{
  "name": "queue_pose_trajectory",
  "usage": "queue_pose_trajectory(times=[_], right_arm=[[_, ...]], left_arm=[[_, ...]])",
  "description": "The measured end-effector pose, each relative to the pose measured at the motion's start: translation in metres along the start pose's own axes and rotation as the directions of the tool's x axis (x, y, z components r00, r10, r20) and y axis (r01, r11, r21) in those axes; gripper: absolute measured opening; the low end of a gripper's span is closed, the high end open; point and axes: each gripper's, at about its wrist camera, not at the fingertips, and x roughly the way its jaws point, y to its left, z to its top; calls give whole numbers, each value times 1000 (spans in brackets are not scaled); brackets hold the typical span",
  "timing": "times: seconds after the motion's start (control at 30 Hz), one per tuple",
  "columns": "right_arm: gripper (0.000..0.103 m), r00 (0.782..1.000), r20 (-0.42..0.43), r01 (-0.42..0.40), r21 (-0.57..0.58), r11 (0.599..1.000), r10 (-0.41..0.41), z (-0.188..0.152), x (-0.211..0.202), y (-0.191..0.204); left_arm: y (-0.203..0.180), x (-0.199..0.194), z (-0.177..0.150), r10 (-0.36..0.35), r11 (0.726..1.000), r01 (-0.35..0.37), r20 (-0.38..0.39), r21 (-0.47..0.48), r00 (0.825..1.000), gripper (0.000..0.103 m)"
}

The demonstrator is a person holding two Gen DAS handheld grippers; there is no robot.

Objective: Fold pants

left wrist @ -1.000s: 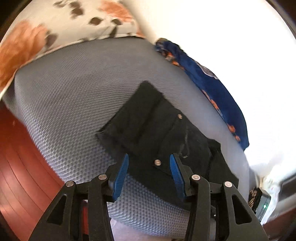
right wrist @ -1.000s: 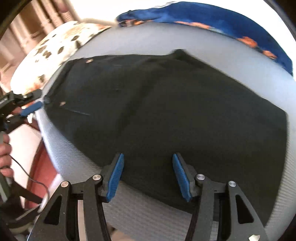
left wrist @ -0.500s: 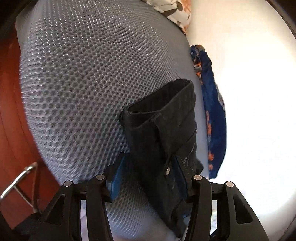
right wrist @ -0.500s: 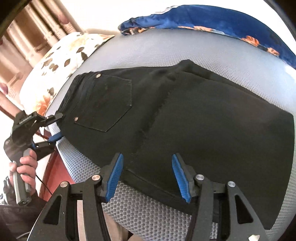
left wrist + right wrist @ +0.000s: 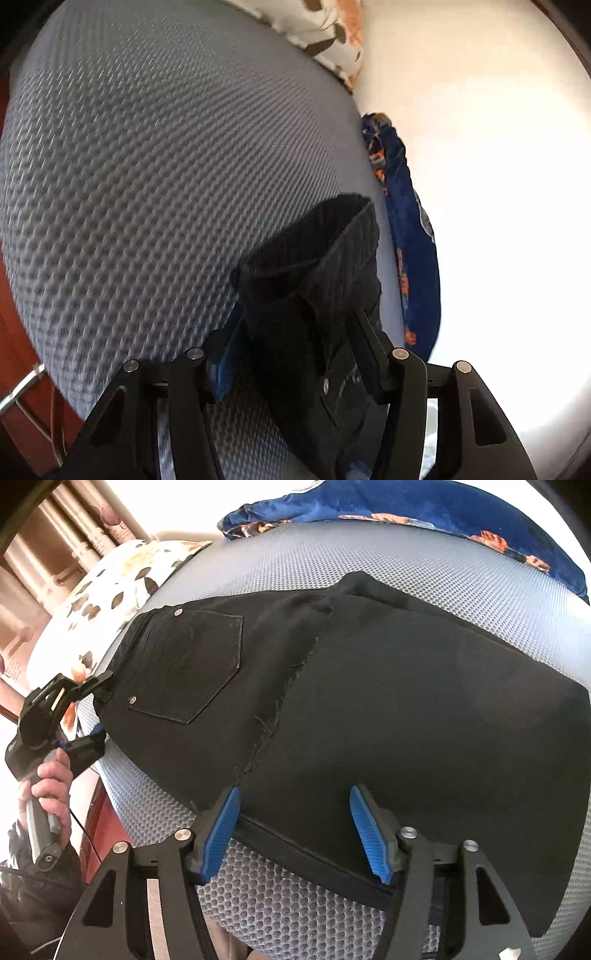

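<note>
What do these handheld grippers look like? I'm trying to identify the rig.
Both the left gripper and right gripper have matte black linkage arms with silver pivot pins and ribbed blue finger pads. The right wrist view shows a grey handle and a thin black cable.

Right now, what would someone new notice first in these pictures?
Black pants lie spread across the grey mesh mattress, back pocket up. The left hand-held gripper has the waistband between its fingers, while the right hand-held gripper stands open over the near hem. A blue floral cloth lines the far edge.
</note>
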Motion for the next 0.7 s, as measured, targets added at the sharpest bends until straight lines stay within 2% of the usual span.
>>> queue_pose_trajectory(times=[0.23,0.27,0.37,0.43,0.57,0.7], right_arm=[[64,1000,3,-8,14,1000,8,0,0,0],[64,1000,5,-11,19,1000,11,-1,0,-1],[68,1000,9,-21,24,999,21,-1,-1,0],[73,999,12,-34,30,999,34,0,-1,0],[73,998,15,-63,61,996,62,4,-6,-6],[73,993,83,-94,124,988,84,6,-35,-31]], left_arm=[[-15,16,1,24,992,-29,41,126,999,55],[-17,16,0,43,988,-49,45,146,998,52],[-13,18,2,67,987,-71,30,143,997,29],[-9,13,2,40,994,-41,18,104,999,25],[-46,1,-5,65,974,-72,37,217,997,23],[-105,-6,-17,10,938,-22,36,345,999,23]])
